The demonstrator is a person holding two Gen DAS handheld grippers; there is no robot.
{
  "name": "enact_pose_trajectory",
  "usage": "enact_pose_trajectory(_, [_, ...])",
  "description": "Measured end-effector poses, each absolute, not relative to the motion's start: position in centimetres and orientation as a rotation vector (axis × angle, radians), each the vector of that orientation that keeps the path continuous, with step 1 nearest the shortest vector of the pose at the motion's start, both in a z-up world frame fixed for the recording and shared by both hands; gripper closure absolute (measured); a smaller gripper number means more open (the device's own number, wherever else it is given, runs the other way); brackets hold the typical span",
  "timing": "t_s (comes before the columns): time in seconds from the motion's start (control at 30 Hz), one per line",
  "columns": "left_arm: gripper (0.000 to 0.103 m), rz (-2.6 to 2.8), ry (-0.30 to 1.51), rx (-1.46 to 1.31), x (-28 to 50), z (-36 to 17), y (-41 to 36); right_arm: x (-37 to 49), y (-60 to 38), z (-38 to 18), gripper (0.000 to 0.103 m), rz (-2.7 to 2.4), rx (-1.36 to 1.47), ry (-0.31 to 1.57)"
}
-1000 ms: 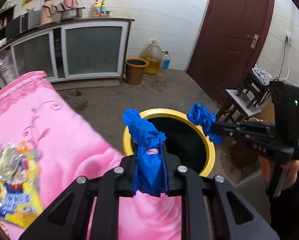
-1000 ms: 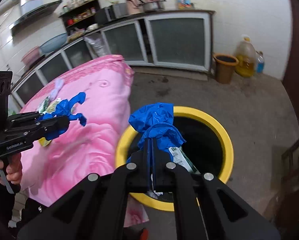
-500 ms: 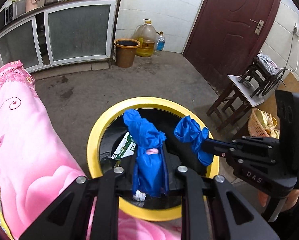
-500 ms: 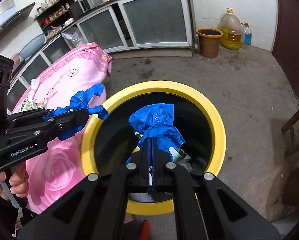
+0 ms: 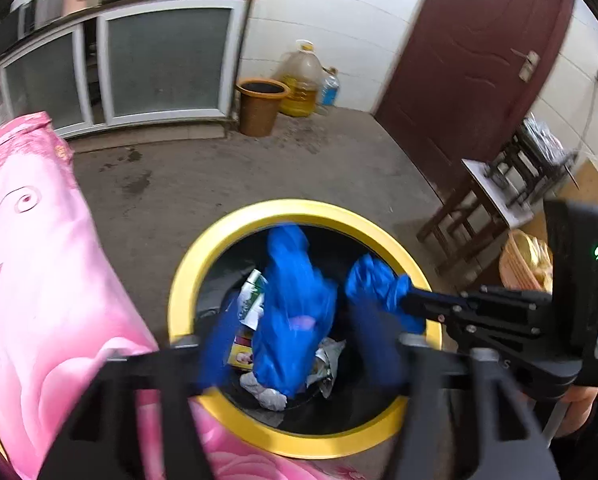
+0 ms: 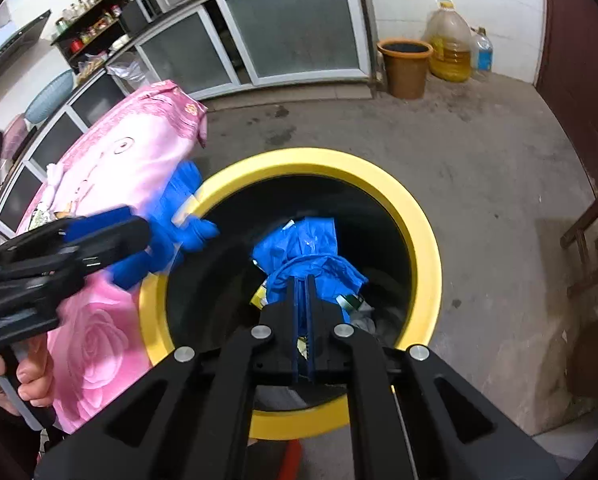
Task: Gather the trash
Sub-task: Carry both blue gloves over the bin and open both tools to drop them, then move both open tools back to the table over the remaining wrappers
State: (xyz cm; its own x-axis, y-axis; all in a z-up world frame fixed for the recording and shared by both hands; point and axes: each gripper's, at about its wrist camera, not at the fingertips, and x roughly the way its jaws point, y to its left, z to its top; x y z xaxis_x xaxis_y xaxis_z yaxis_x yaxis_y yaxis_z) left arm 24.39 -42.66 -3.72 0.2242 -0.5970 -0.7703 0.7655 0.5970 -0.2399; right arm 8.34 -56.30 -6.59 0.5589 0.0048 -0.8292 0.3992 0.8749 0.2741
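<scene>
the right gripper (image 6: 303, 286) is clenched on a blue plastic wad (image 6: 299, 240) (soft, light, probably best pinched at its bunched neck) while the left gripper (image 5: 295, 342) stands spread, a second blue wad (image 5: 293, 280) loose between its jaws, both over the yellow-rimmed bin (image 6: 421, 248).

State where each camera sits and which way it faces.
Left wrist: rides the left tool, looking down into the yellow-rimmed bin; own spread fingers below, right tool at right.
Right wrist: rides the right tool, looking down into the same bin; own closed fingers below, left tool and left hand at left.
Shared: bin, pink cloth, brown bucket, cabinets.
</scene>
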Motion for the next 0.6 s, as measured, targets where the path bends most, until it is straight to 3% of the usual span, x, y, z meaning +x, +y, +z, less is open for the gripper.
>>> enact_pose_trajectory(0.1, [0.014,-0.917,0.948,0.163,24.9,-2.9,-41.3,7.8,-56.6,-6.6,0.097,-0.26,0.471,0.965])
enact_pose_trajectory(0.17, [0.013,-0.893,0.931,0.141,25.4,-1.8,-39.7,7.4,-56.9,-6.4,0.082,-0.269,0.474,0.963])
enact_pose_trajectory(0.23, [0.009,-0.885,0.908,0.135,25.8,-0.7,-38.2,6.8,-56.9,-5.8,0.038,-0.268,0.481,0.929])
enact_pose_trajectory(0.6, [0.008,-0.66,0.8,0.091,28.5,5.6,-20.4,10.1,-53.1,-2.8,0.039,-0.151,0.456,0.904])
